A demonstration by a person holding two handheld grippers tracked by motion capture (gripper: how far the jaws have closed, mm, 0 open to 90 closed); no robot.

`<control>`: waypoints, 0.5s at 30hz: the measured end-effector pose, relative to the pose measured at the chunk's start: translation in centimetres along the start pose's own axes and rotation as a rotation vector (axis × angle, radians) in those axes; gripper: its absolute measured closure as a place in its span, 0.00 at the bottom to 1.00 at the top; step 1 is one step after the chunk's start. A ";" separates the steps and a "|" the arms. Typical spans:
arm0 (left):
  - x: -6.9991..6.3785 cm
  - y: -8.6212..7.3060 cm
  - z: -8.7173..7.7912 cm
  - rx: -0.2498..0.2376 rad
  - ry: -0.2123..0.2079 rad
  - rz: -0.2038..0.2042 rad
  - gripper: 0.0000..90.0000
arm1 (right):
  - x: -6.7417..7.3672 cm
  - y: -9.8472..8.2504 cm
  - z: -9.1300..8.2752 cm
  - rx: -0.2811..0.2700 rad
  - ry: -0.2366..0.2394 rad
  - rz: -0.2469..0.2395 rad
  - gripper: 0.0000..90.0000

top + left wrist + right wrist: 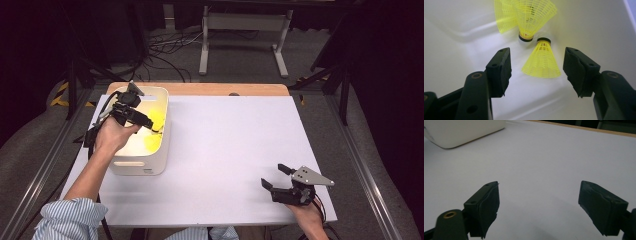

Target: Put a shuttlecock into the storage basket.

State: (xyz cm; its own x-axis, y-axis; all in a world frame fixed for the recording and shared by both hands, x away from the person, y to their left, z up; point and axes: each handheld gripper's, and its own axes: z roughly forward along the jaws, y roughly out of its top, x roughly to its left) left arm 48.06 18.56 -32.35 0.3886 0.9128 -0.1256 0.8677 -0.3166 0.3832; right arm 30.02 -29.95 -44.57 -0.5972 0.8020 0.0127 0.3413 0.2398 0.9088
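At the left of the high view, the left gripper reaches down into a white bin that stands near the left edge of the table. The bin has thick walls, rounded corners and a smooth matte surface, probably plastic, and it seems to serve for collecting the shuttlecocks in one place.

In the left gripper view, a yellow shuttlecock lies on the bin floor in the middle of the frame, its dark-rimmed cork pointing away and its skirt toward the camera. The skirt is a fine plastic net in cone shape, light and a little flexible. The jaws stand wide apart on both sides of it and do not touch it, so the gripper has hold of nothing; I judge the shuttlecock was put there to rest freely. Two other yellow shuttlecocks lie at the top of the frame, close beyond the first one.

At the lower right of the high view, the right gripper waits low over the bare white sheet, well apart from the bin. Its jaws are also wide apart with nothing between them, and the black pads look rubbery.
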 end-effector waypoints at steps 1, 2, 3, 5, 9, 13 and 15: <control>-0.1 0.0 -0.1 -0.001 0.000 0.003 0.44 | 0.0 0.0 0.0 -0.001 0.000 0.000 0.20; -0.1 0.0 -0.2 -0.001 -0.001 0.004 0.43 | 0.0 0.0 0.0 -0.001 0.000 0.000 0.20; -0.1 0.0 -0.3 -0.002 0.001 0.006 0.43 | 0.0 0.0 0.0 -0.002 0.000 0.000 0.20; 0.0 0.0 -0.5 -0.006 0.003 0.005 0.43 | 0.0 0.0 0.0 -0.002 0.000 0.000 0.20; 0.2 -0.1 -0.9 -0.012 0.005 -0.001 0.41 | 0.0 0.0 0.0 -0.002 0.001 -0.001 0.20; 0.4 -0.3 -1.3 -0.014 0.002 -0.003 0.41 | 0.0 0.0 0.0 -0.001 0.001 0.001 0.20; 0.5 -0.4 -1.4 -0.016 0.000 -0.006 0.41 | 0.0 0.0 0.0 -0.002 0.001 -0.002 0.20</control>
State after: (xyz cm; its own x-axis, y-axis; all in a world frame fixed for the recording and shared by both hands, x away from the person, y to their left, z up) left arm 47.49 19.51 -31.25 0.3831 0.9148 -0.1280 0.8650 -0.3067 0.3971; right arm 30.04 -29.95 -44.57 -0.5986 0.8010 0.0108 0.3384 0.2407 0.9097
